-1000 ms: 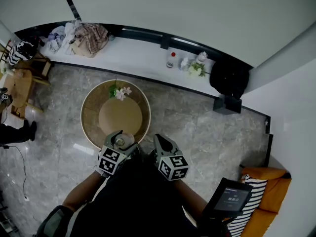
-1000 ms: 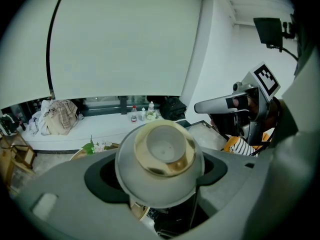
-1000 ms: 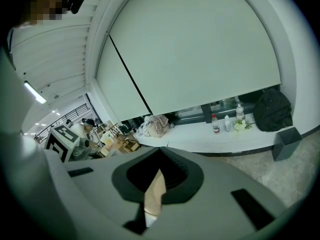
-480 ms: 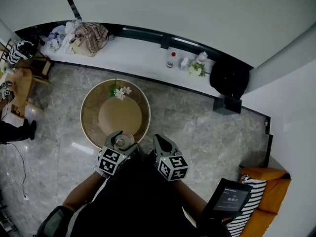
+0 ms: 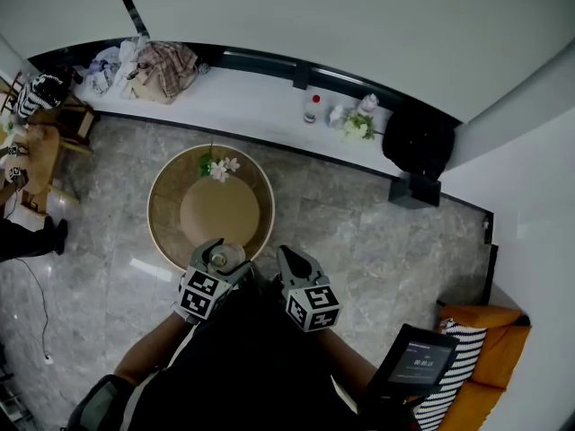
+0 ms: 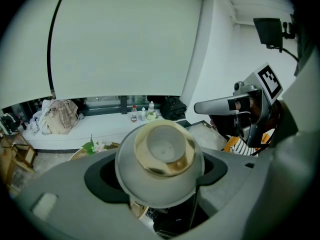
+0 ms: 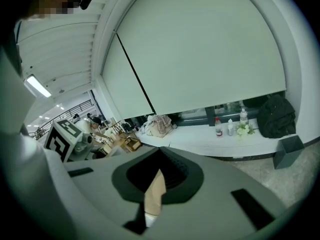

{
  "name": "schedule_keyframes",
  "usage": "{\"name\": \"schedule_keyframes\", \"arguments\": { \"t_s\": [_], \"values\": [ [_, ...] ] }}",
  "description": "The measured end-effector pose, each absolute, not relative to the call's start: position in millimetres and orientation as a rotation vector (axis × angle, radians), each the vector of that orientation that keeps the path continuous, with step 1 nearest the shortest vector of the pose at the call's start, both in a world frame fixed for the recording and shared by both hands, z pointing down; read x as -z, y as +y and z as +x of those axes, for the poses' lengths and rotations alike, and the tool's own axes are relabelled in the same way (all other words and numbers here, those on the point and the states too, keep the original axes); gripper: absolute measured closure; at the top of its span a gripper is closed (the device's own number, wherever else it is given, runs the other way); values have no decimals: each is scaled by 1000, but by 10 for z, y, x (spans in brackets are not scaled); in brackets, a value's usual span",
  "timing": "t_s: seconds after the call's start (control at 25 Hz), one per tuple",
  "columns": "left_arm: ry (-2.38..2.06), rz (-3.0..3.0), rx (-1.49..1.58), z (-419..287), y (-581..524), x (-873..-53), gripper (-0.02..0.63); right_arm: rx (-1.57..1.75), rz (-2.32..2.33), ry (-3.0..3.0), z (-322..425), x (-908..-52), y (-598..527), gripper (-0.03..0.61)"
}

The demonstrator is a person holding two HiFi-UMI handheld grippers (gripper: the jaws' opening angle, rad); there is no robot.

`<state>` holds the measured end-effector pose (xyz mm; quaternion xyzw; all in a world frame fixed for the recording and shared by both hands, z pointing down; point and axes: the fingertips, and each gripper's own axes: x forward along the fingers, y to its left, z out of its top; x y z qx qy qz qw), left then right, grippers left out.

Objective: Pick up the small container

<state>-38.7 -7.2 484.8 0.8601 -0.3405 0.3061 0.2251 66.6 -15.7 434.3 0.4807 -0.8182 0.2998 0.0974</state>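
The left gripper [image 5: 217, 252] is squeezed around the small container [image 6: 159, 170]. It is a little round white cup with a shiny gold rim. The cup is held up in the air, just over the near edge of the round table [image 5: 165, 215]. It is not sitting on the table. So I think the picking up is pretty much done.

The right gripper [image 5: 288, 257] is just beside it. Its jaws are pressed together and there is nothing in them.

The cup looks small and light. It looks hard and smooth, so I think it could slip. It might break if it falls. The round side is the best place to hold it, one jaw on each side, and that is where the jaws are now. A soft, steady squeeze should be enough.

Now let's count. There is one small container. There are two grippers. There is one round table, with one bunch of flowers [image 5: 216, 166] on its far side.

Farther away is a long white ledge [image 5: 256, 106] by the wall. Three little bottles [image 5: 311, 109] stand on it, near more flowers. One pile of clothes [image 5: 162, 65] lies at its left end. One black bag [image 5: 419, 142] sits at the right end.
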Motion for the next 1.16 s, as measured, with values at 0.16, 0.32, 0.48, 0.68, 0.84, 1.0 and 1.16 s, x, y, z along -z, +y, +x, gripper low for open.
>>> {"name": "schedule_keyframes", "arguments": {
  "t_s": [0.16,0.32,0.48,0.68,0.84,1.0,1.16],
  "values": [
    [-945,2371,-845,-386,-70,-4848,264,-861,1411,-2439,657,-4316,-153,583],
    [-944,2372,-845,-389,-76,-4845,264,-856,1409,-2443,645,-4310,-156,583],
    [-944,2372,-845,-381,-70,-4847,264,-857,1414,-2443,657,-4311,-152,583],
    [-943,2372,-843,-380,-76,-4850,264,-860,1416,-2442,652,-4313,-157,583],
    [-943,2371,-845,-384,-72,-4856,264,-859,1415,-2444,643,-4309,-156,583],
    [-945,2368,-845,-387,-69,-4862,264,-860,1413,-2447,643,-4309,-151,583],
    [-945,2367,-850,-374,-53,-4858,264,-864,1413,-2447,658,-4312,-130,583]
  ]
}}
